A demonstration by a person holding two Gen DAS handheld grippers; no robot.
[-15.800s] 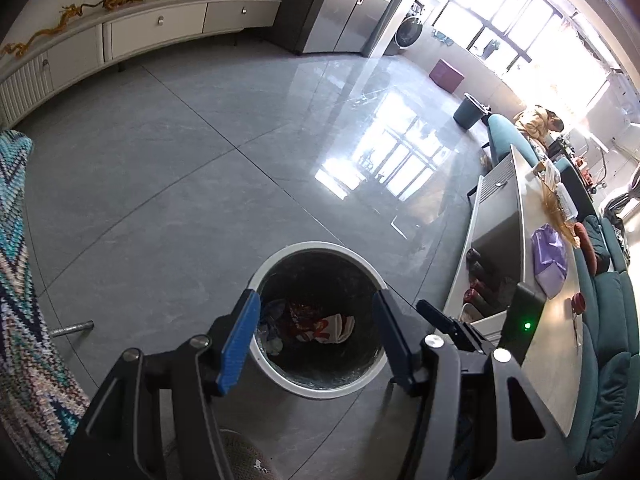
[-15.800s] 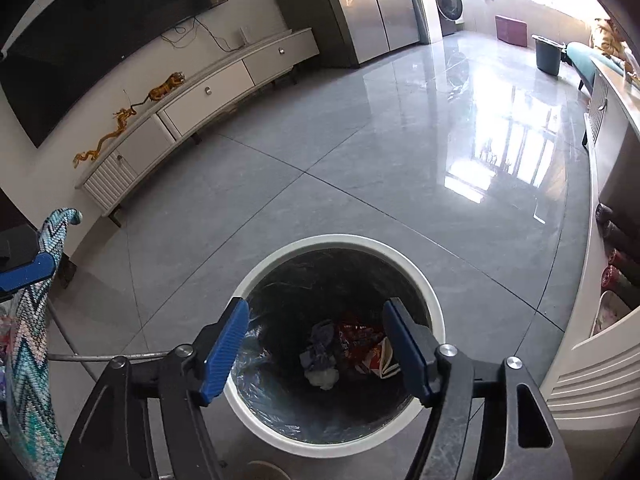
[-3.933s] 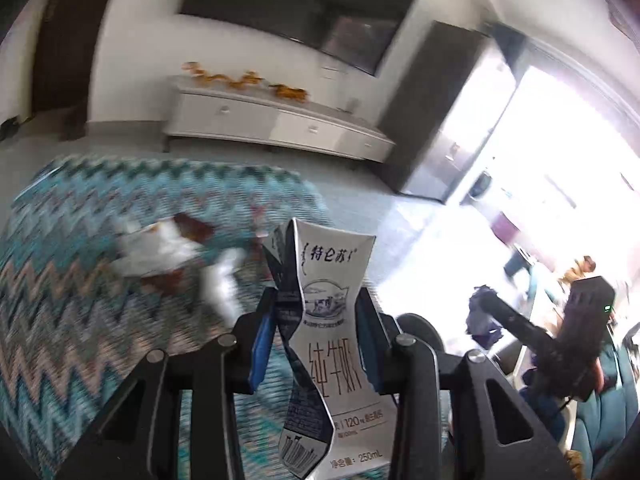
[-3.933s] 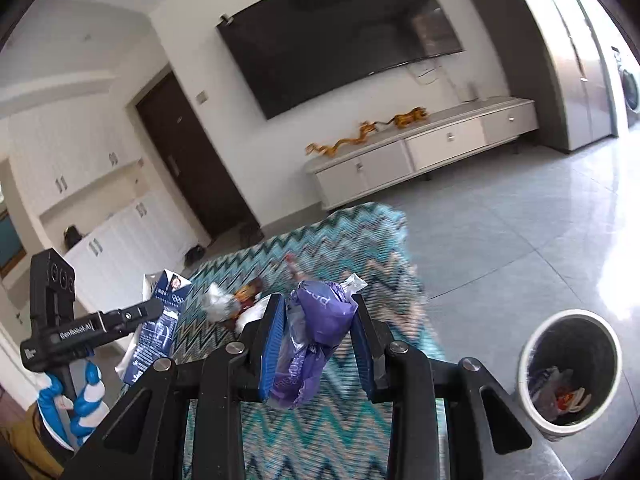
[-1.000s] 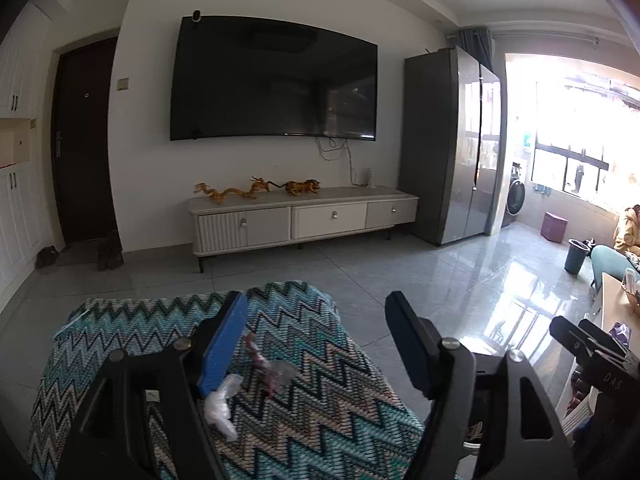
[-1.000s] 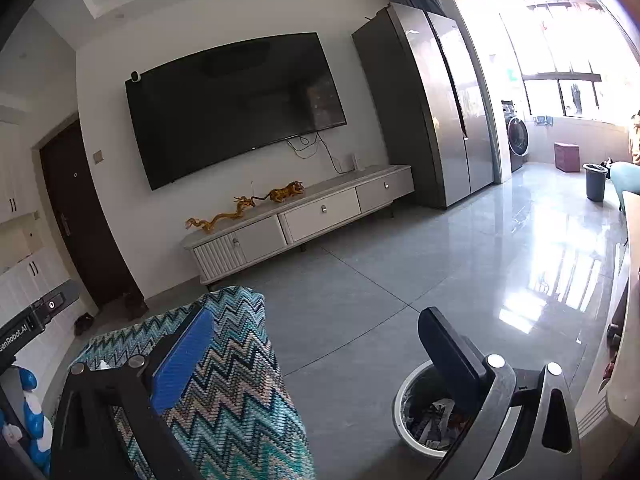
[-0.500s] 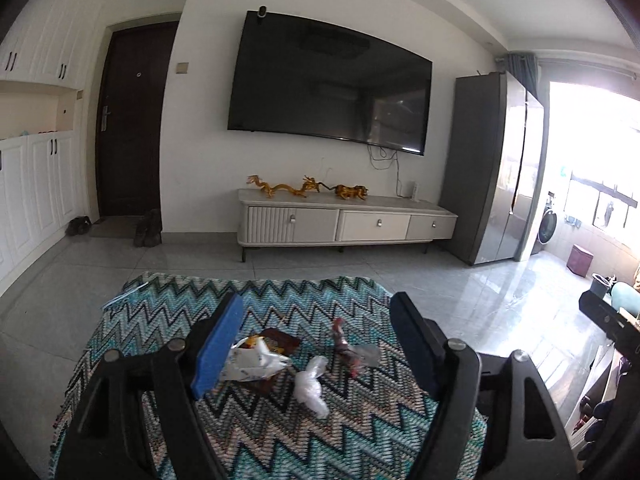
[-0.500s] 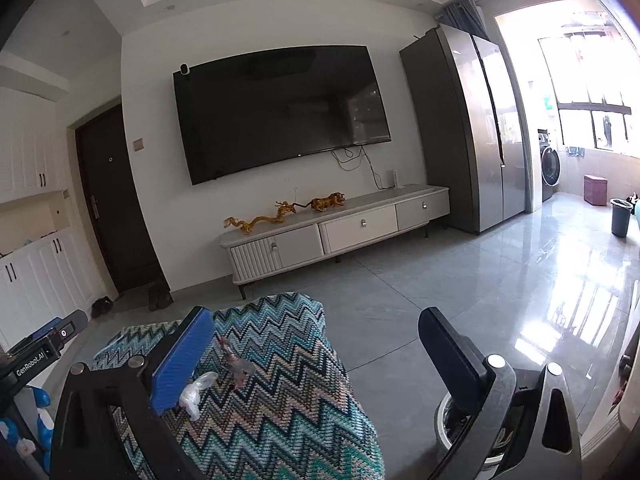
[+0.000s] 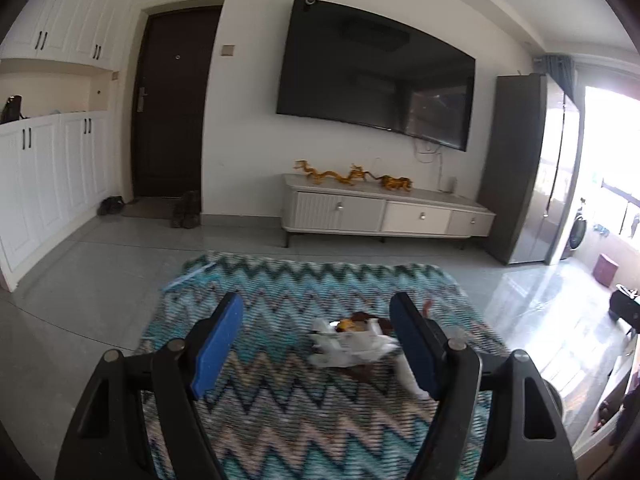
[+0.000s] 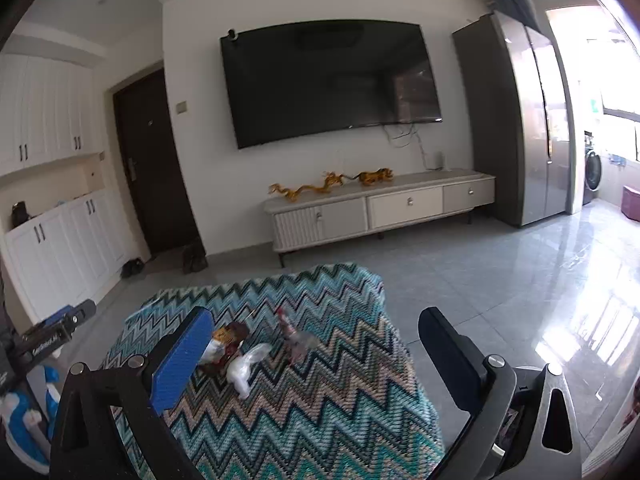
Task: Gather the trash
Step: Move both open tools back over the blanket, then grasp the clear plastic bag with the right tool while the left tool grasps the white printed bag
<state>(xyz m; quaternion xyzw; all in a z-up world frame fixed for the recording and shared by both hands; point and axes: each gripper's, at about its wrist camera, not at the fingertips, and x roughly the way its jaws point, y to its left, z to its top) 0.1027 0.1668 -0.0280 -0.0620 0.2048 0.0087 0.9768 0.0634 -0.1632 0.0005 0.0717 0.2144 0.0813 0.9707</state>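
Note:
Trash lies on a table under a teal zigzag cloth (image 9: 280, 412). In the left wrist view a crumpled white and brown wrapper (image 9: 352, 346) sits just ahead of my left gripper (image 9: 316, 344), near its right finger; the jaws are open and hold nothing. In the right wrist view a brown and yellow wrapper (image 10: 230, 336), a white crumpled plastic piece (image 10: 246, 366) and a clear wrapper with red (image 10: 296, 340) lie in a row ahead of my right gripper (image 10: 316, 360), which is wide open and holds nothing. The left gripper's body (image 10: 52, 338) shows at the far left.
Grey tiled floor (image 10: 500, 280) surrounds the table. A low white TV cabinet (image 9: 384, 212) and a wall TV (image 9: 372, 84) stand behind it, a dark door (image 9: 172, 104) on the left and a tall fridge (image 10: 520, 120) on the right. A pale round rim (image 10: 528, 369) peeks out behind my right finger.
Both views have swung left toward the table. The cloth and the trash on it now fill the space ahead of both grippers, and the bin has dropped out of the right view.

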